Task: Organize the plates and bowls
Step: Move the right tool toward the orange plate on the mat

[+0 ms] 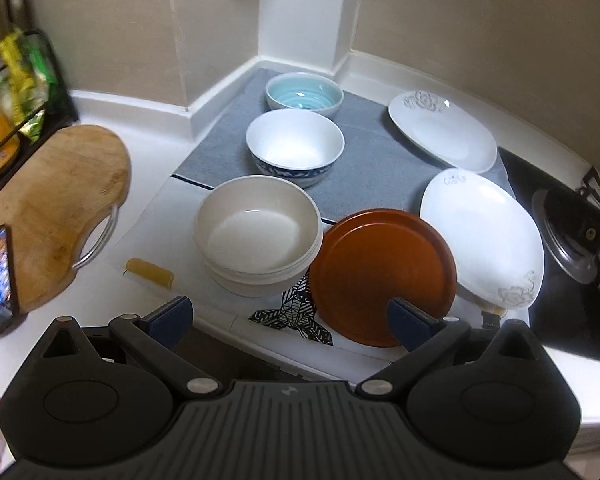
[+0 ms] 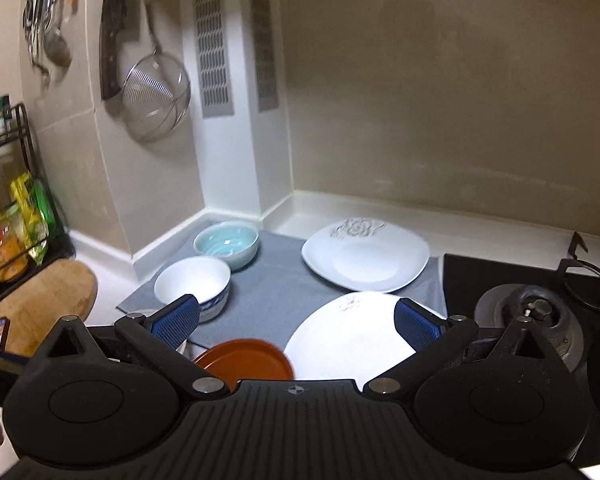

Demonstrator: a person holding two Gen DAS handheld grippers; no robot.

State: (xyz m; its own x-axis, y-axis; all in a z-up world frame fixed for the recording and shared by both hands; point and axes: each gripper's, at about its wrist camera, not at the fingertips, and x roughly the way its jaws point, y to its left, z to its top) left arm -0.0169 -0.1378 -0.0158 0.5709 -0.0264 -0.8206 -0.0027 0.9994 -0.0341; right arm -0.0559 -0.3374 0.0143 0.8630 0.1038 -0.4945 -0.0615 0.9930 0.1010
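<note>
We hold the right gripper (image 2: 296,322) wide open above the near white plate (image 2: 348,340), an orange plate (image 2: 246,360) touching its left edge on the counter's front.

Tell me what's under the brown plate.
The brown plate overlaps a white oval plate on one side and a geometric-patterned mat below. What lies beneath its centre is hidden.

Beige tiled walls (image 2: 440,100), white corner pillar (image 2: 236,80) with vents, white countertop (image 1: 148,152); lighting seemingly dim.
</note>
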